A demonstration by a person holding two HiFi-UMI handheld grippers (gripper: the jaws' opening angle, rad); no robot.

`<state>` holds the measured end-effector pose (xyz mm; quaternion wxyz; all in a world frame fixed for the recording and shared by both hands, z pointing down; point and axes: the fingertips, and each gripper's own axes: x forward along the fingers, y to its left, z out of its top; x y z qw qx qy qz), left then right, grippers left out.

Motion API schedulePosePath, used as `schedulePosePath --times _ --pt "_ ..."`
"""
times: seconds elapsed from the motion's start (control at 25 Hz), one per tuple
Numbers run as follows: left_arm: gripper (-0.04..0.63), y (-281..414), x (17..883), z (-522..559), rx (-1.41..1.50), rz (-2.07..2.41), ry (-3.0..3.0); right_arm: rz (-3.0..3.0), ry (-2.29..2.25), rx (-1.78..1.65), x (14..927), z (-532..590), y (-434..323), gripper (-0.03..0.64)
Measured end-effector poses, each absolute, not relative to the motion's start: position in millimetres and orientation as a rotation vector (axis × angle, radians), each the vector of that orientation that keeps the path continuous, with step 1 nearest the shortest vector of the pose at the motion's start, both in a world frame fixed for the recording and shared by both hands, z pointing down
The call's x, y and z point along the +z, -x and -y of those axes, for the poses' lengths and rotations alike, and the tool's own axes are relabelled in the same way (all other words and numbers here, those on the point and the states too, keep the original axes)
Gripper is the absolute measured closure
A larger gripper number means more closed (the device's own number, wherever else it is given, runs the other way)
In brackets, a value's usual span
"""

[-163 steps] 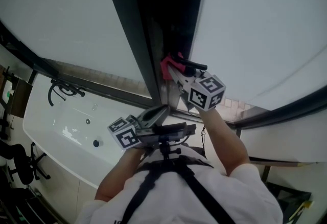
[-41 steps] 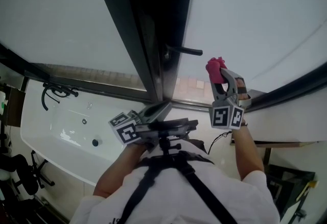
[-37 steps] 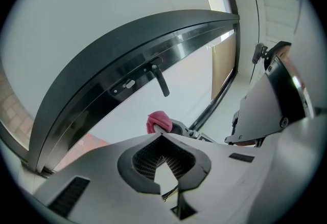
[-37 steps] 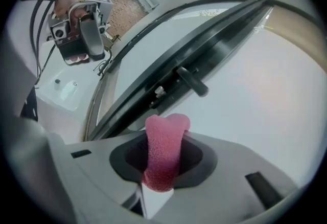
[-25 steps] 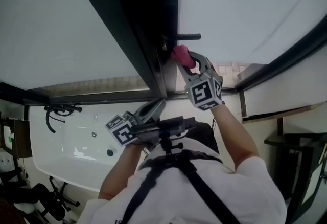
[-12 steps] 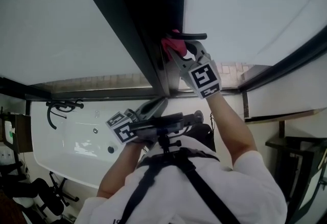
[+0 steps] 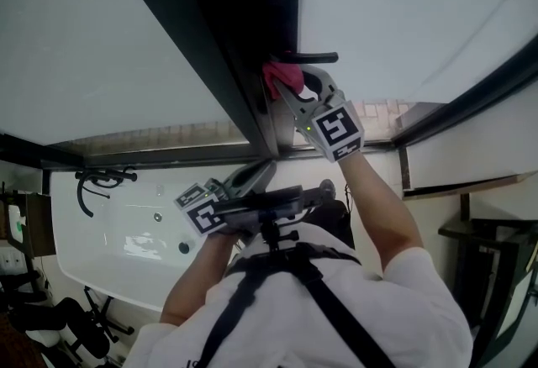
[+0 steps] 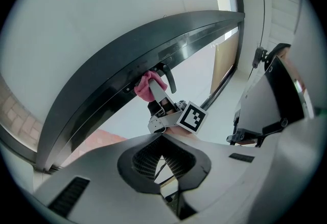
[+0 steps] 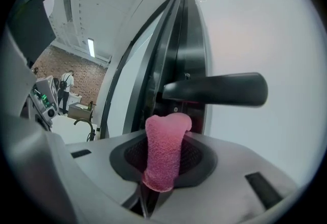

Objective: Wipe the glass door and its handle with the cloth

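Observation:
The frosted glass door point(image 7: 403, 5) stands beside a dark frame point(image 7: 244, 47). Its black lever handle point(image 7: 315, 57) sticks out to the right. My right gripper point(image 7: 282, 87) is shut on a pink cloth point(image 7: 277, 75), pressed against the frame just under the handle's base. In the right gripper view the cloth point(image 9: 164, 151) stands up between the jaws, its top just below the handle point(image 9: 219, 90). My left gripper point(image 7: 266, 168) is held low near the chest, shut and empty. From the left gripper view I see the cloth point(image 8: 149, 86) beside the handle point(image 8: 167, 77).
A white bathtub point(image 7: 109, 232) with a black tap point(image 7: 97, 181) lies at the lower left. A dark shelf point(image 7: 487, 249) stands at the right. A second frosted panel point(image 7: 92, 47) fills the left. A person point(image 9: 65, 82) stands far off.
My right gripper has carried the cloth left from the glass pane to the handle's base; over the last half second it edged slightly further left. The left gripper has stayed put.

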<state>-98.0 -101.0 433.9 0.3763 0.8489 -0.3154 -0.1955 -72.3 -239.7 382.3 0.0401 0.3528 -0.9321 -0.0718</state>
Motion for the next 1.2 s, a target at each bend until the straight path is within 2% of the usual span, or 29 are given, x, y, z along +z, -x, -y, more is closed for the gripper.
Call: schedulePosePath --times 0.76,1.04,1.2 --pt "0.603 97.6 434.6 101.8 -0.523 0.786 -2.175 2.734 -1.129 -0.162 425.6 244.6 56.7 0.515" --pt "0.603 99.0 435.1 101.6 -0.529 0.791 -2.174 2.573 -1.052 -0.058 488.8 238.3 51.4 0.517" --pt "0.603 99.8 437.2 102.0 -0.524 0.797 -2.171 2.598 -1.067 -0.101 474.2 230.5 57.3 0.517"
